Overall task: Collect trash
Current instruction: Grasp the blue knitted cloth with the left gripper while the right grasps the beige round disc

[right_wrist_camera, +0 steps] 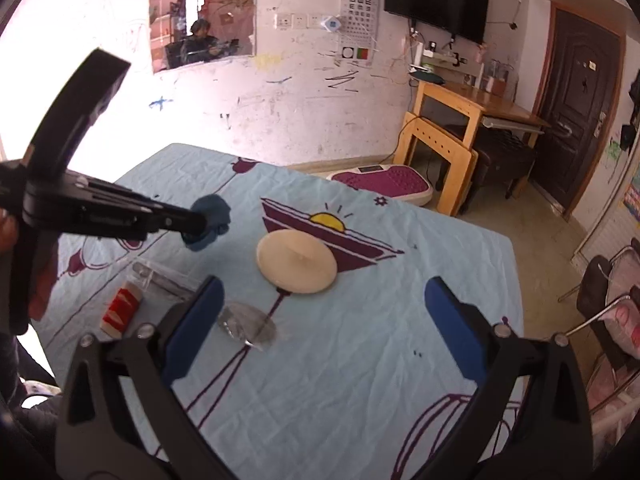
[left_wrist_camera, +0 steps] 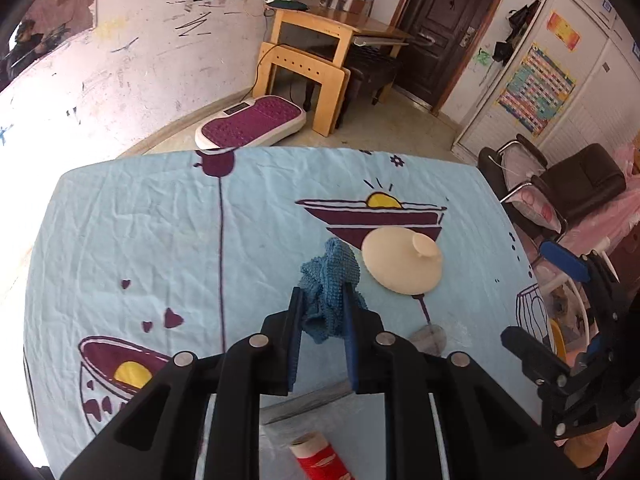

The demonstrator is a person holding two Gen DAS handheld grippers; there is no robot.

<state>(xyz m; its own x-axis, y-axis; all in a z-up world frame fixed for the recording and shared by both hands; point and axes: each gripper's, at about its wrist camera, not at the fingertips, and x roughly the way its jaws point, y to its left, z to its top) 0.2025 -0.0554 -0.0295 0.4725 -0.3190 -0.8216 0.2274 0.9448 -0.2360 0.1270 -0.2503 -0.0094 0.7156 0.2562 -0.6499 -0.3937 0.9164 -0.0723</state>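
My left gripper (left_wrist_camera: 323, 300) is shut on a crumpled blue cloth (left_wrist_camera: 330, 276) and holds it above the table. In the right wrist view the left gripper (right_wrist_camera: 196, 222) and the blue cloth (right_wrist_camera: 214, 216) show at the left. A cream round lid (left_wrist_camera: 402, 260) lies on the tablecloth just right of the cloth; it also shows in the right wrist view (right_wrist_camera: 296, 266). A red and white packet (left_wrist_camera: 320, 458) lies inside a clear plastic container (right_wrist_camera: 160, 280) near the table's front. My right gripper (right_wrist_camera: 324, 320) is open and empty above the table, over a clear plastic piece (right_wrist_camera: 248, 326).
The table (left_wrist_camera: 140, 220) wears a light blue cloth with purple prints. Behind it stand a wooden desk (left_wrist_camera: 320, 40), a purple and white floor pad (left_wrist_camera: 256, 120) and a dark door (left_wrist_camera: 448, 28). Dark chairs (left_wrist_camera: 560, 184) stand at the right.
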